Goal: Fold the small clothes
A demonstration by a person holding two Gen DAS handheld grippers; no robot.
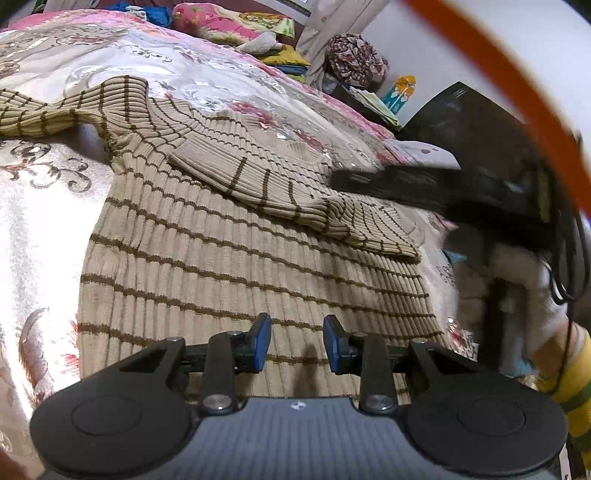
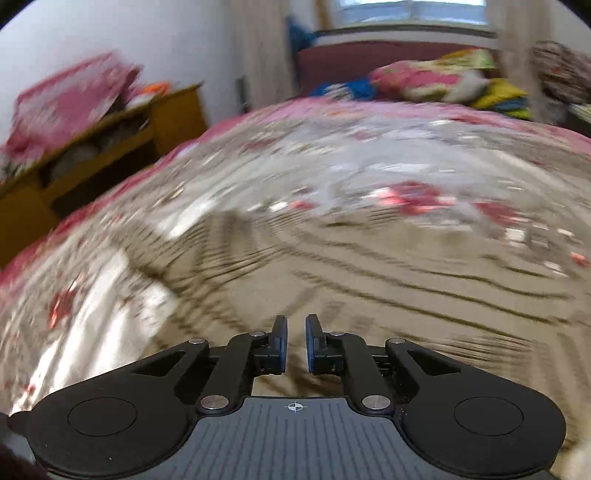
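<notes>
A beige ribbed sweater point(image 1: 221, 258) with thin brown stripes lies flat on the bed. One sleeve point(image 1: 280, 184) is folded across its chest and the other sleeve point(image 1: 44, 114) stretches away to the left. My left gripper point(image 1: 297, 332) hovers open over the sweater's hem with nothing between its fingers. My right gripper point(image 2: 296, 332) is over the blurred sweater point(image 2: 369, 273); its jaws stand a narrow gap apart and hold nothing. In the left wrist view that gripper point(image 1: 343, 179) reaches in from the right, blurred, near the folded sleeve's shoulder, held by a white-gloved hand point(image 1: 517, 280).
A shiny floral bedspread point(image 1: 44, 229) covers the bed. Pillows and bundled cloth point(image 1: 229, 22) are piled at the head end. A wooden cabinet point(image 2: 92, 147) stands left of the bed. A dark panel point(image 1: 472, 118) and an orange cable point(image 1: 517, 81) are on the right.
</notes>
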